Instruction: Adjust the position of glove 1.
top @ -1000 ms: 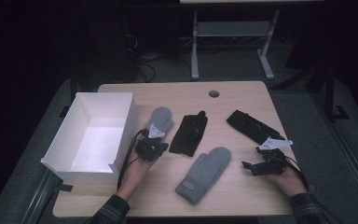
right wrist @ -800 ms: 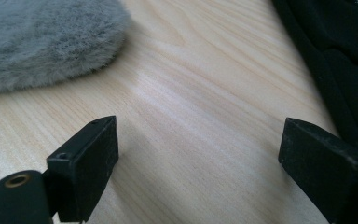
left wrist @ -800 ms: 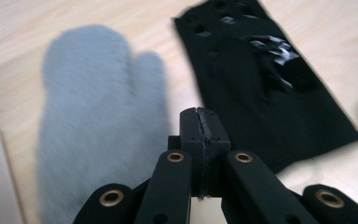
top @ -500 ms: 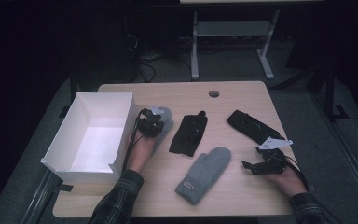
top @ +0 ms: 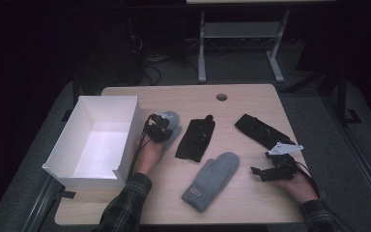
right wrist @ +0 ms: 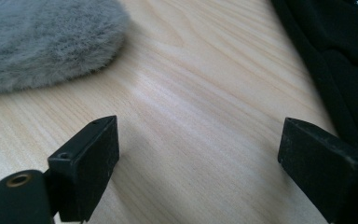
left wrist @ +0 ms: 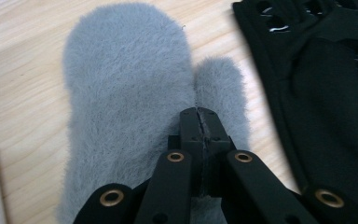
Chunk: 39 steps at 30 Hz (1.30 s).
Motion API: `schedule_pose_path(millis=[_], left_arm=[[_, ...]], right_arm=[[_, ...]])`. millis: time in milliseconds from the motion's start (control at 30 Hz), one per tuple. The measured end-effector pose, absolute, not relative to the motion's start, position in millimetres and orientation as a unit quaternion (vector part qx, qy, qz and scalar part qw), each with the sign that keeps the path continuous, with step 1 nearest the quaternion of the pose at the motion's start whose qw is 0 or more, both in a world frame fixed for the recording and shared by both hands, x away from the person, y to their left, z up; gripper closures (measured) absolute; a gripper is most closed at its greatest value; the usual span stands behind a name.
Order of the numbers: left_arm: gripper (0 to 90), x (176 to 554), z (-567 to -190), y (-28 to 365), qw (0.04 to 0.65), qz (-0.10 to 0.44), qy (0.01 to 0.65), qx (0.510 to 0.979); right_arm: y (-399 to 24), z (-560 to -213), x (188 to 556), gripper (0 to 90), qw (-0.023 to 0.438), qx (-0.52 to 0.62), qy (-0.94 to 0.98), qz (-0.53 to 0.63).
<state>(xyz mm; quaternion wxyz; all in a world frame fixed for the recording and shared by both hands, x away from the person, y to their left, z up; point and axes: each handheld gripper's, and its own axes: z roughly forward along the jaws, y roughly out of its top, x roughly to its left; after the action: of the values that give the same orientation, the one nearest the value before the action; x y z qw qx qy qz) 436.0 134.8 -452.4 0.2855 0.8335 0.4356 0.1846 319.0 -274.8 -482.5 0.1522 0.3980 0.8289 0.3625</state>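
Note:
A fluffy grey mitten (left wrist: pixel 126 84) lies on the wooden table just right of the white box. My left gripper (left wrist: pixel 199 114) is shut, its tips together low over the mitten where the thumb meets the palm; no fur shows pinched between them. From above, the left gripper (top: pixel 162 126) covers most of that mitten (top: pixel 174 117). A second grey mitten (top: pixel 212 180) lies nearer the front. My right gripper (right wrist: pixel 198 140) stands open over bare wood, between this mitten's tip (right wrist: pixel 42 37) and a black glove (right wrist: pixel 335 51). The high view shows the right gripper (top: pixel 263 171) at the front right.
An empty white box (top: pixel 108 98) takes up the table's left side. One black glove (top: pixel 195 139) lies in the middle, and its edge (left wrist: pixel 326 93) runs right of the left gripper. Another black glove (top: pixel 261 129) lies at the right. A cable hole (top: pixel 221 96) sits near the far edge.
My left hand has moved away from the front edge, bringing its gripper onto the far grey mitten. The right hand and the gloves have stayed put.

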Motion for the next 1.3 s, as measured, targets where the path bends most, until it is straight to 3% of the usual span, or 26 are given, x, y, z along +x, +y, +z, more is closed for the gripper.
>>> schedule_pose_path(millis=[400,767,1200,1300], left_arm=[[89.8,434.5,-450.5,116.2,0.293,0.170,0.416,0.844],[89.7,443.2,-423.6,145.1,0.322,0.193,0.450,0.810],[89.7,452.8,-447.4,146.5,0.288,0.183,0.465,0.817],[79.6,450.9,-442.5,147.9,0.295,0.186,0.464,0.814]], right_arm=[[-274.7,-482.4,319.0,12.4,0.152,0.399,0.829,0.362],[-274.6,-482.3,318.9,12.4,0.151,0.400,0.828,0.362],[-274.8,-482.5,319.1,12.4,0.152,0.398,0.829,0.363],[-274.8,-482.5,319.1,12.4,0.152,0.398,0.829,0.363]])
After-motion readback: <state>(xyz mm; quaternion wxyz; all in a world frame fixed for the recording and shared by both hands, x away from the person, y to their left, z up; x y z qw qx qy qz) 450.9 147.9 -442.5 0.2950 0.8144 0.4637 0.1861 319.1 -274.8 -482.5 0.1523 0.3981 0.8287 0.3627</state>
